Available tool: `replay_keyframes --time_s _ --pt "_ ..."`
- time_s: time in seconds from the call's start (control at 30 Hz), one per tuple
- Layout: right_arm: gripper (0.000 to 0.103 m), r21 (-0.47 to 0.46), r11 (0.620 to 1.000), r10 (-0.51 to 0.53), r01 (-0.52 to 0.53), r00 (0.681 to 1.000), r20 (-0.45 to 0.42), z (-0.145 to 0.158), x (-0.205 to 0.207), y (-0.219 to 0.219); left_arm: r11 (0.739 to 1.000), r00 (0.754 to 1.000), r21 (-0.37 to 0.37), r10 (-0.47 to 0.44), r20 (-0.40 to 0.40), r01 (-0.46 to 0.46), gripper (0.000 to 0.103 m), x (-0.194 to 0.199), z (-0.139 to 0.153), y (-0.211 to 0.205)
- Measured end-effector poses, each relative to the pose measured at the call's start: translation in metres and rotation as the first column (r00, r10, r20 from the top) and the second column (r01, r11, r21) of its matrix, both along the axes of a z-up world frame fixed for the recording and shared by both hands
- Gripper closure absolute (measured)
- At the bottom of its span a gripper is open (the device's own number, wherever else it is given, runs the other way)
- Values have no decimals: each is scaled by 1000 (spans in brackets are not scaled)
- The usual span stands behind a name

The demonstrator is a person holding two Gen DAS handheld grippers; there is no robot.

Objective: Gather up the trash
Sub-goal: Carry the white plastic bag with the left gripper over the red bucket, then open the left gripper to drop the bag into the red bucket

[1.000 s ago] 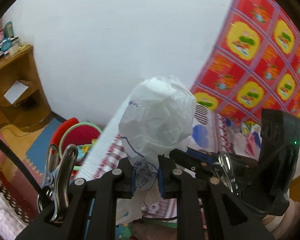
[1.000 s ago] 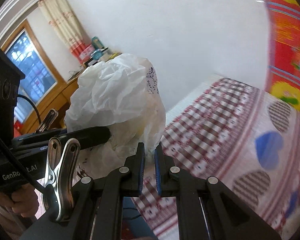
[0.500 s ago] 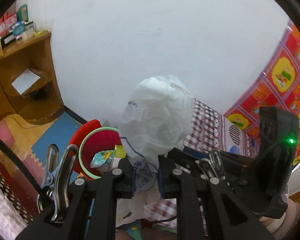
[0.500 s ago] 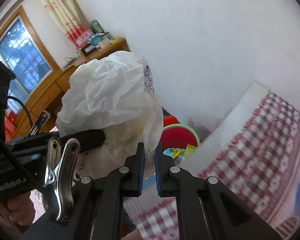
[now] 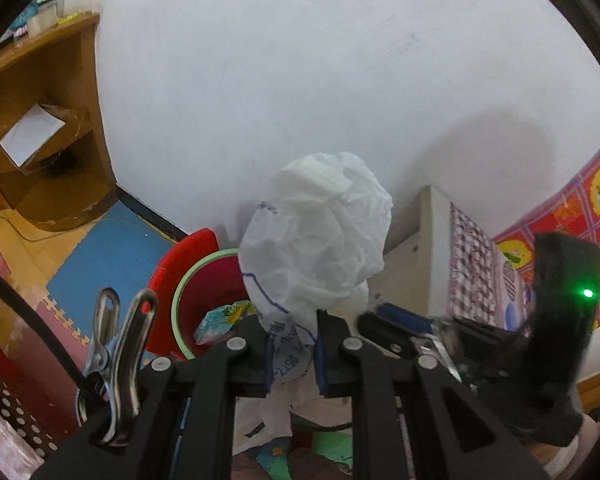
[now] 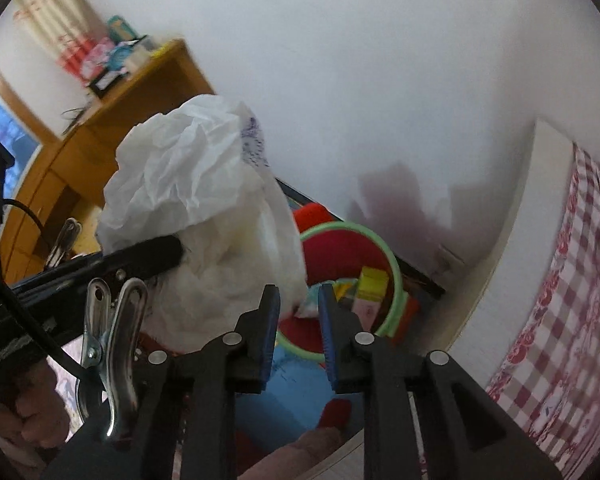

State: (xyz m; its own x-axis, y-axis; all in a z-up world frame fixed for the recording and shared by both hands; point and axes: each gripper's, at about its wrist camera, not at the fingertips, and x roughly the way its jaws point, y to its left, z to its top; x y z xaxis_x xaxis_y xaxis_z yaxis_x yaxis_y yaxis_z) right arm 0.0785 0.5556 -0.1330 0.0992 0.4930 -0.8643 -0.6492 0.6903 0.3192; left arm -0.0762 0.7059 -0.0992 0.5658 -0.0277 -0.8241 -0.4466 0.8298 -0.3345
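Note:
A crumpled white plastic bag [image 5: 316,240] with blue print stands up from my left gripper [image 5: 292,352], which is shut on its twisted neck. In the right wrist view the same bag [image 6: 188,184] bulges to the left, with a left finger [image 6: 148,252] pressed into it. My right gripper [image 6: 299,320] is opening: its blue pads stand apart and only a tip of the bag hangs between them, unpressed. Below and beyond both grippers sits a red bin [image 5: 204,292] with a green rim [image 6: 392,264], holding coloured wrappers [image 6: 372,284].
The bin stands on a blue foam mat [image 5: 112,260] against a white wall. A wooden shelf unit [image 5: 40,120] is to the left. A bed with a red checked cloth [image 6: 572,280] runs along the right. A hand [image 6: 36,420] holds the left gripper's body.
Both grippers swung away from the bed and dropped toward the bin, carrying the bag. The right gripper's jaws, shut on the bag before, have come apart.

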Motion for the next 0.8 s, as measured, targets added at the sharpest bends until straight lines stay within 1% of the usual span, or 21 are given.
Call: replay_keyframes --time_s 0.1,0.2,0.37,0.47,0.53,0.67,0.8 --pt "82 4 1000 -29 29 1000 -5 -1 3 -6 1000 1000 15 -10 -28 10 88 12 -22 7" --pt "82 15 999 -51 51 999 18 9 -2 -19 1000 998 -6 -10 -70 10 88 25 -50 16" --pt "82 34 997 -78 76 995 66 33 -14 -38 999 989 -49 -20 -150 13 88 46 -106 24" --pt "82 31 995 -96 94 991 92 43 -17 -46 998 981 -63 -37 -191 26 88 57 -136 22" --pt "82 28 994 -112 110 989 93 47 -18 -50 997 974 -64 -50 -222 37 88 65 -155 19" --pt "82 23 989 -147 146 984 102 52 -17 -61 997 958 -56 -71 -277 57 87 77 -184 12" --pt "82 20 984 -180 179 979 100 54 -17 -68 994 944 -68 -100 -316 83 84 84 -201 2"
